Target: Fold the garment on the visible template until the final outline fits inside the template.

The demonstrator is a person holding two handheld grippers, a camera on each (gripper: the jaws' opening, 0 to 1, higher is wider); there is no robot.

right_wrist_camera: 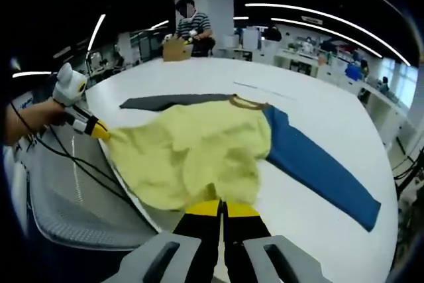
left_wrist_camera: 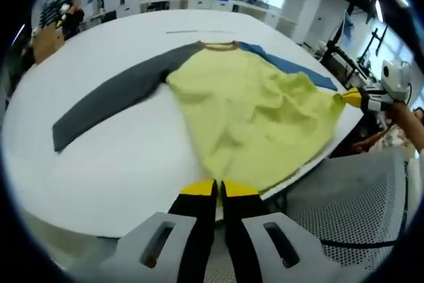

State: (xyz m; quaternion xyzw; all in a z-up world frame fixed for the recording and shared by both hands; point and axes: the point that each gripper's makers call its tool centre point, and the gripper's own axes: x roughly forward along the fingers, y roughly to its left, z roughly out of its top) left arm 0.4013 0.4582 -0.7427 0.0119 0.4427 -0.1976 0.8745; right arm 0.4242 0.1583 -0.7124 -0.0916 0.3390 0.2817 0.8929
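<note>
Left gripper view first: white table [left_wrist_camera: 119, 157], large and round-edged, my landmark for everything below. On the table lies the garment [left_wrist_camera: 252, 111], a long-sleeved shirt with yellow body, brown collar, one grey sleeve [left_wrist_camera: 112, 94] and one blue sleeve [left_wrist_camera: 291, 64]. The collar points toward the far side of the table; the hem reaches the near edge and hangs a little over it. The grey sleeve lies flat, stretched out across the table top. The blue sleeve [right_wrist_camera: 318, 164] lies flat too, seen best in the right gripper view.

Progress, my judgement: barely begun. Both sleeves are fully extended, the body is rumpled but unfolded, and I cannot make out any template outline on the table. All folds are left to do.

My left gripper [left_wrist_camera: 218, 189] sits at the near table edge, jaws pressed together on one hem corner of the garment. My right gripper [right_wrist_camera: 222, 209] is likewise closed on the other hem corner, at the table edge. Each gripper shows in the other's view [left_wrist_camera: 361, 99] [right_wrist_camera: 93, 127], pinching yellow cloth, with the hem drawn between the two.

Beyond the far side of the table, a person stands by a cardboard box [right_wrist_camera: 173, 50].
</note>
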